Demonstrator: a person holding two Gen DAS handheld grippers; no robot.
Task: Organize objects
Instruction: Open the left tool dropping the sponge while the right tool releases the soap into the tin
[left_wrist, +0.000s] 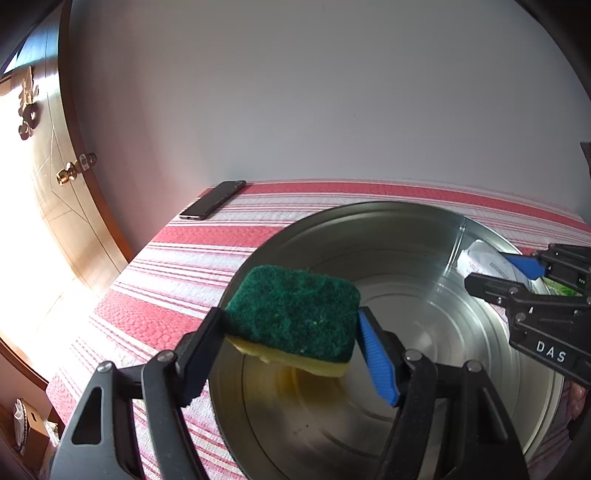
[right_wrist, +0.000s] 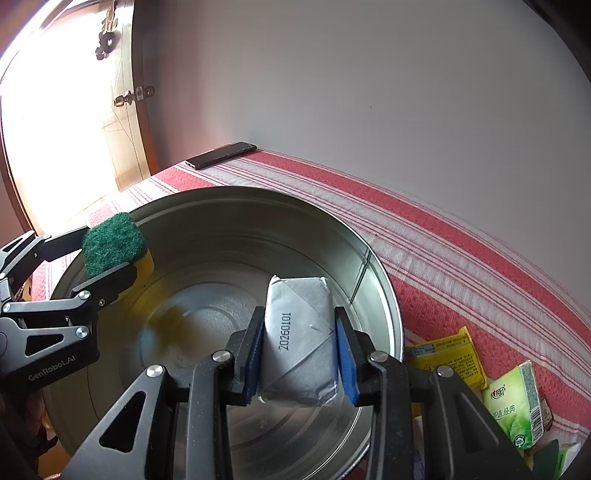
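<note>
Metal tub (right_wrist: 384, 280) empty; left gripper (left_wrist: 291, 328) clamps sponge (left_wrist: 295, 314), right gripper (right_wrist: 299, 347) clamps packet (right_wrist: 299, 332).

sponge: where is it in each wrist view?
Left wrist: sponge centre, clamped in the left gripper, over the metal tub.
Right wrist: sponge far left, at the tub's rim.
Shared landmark: phone at the table's far edge.
</note>
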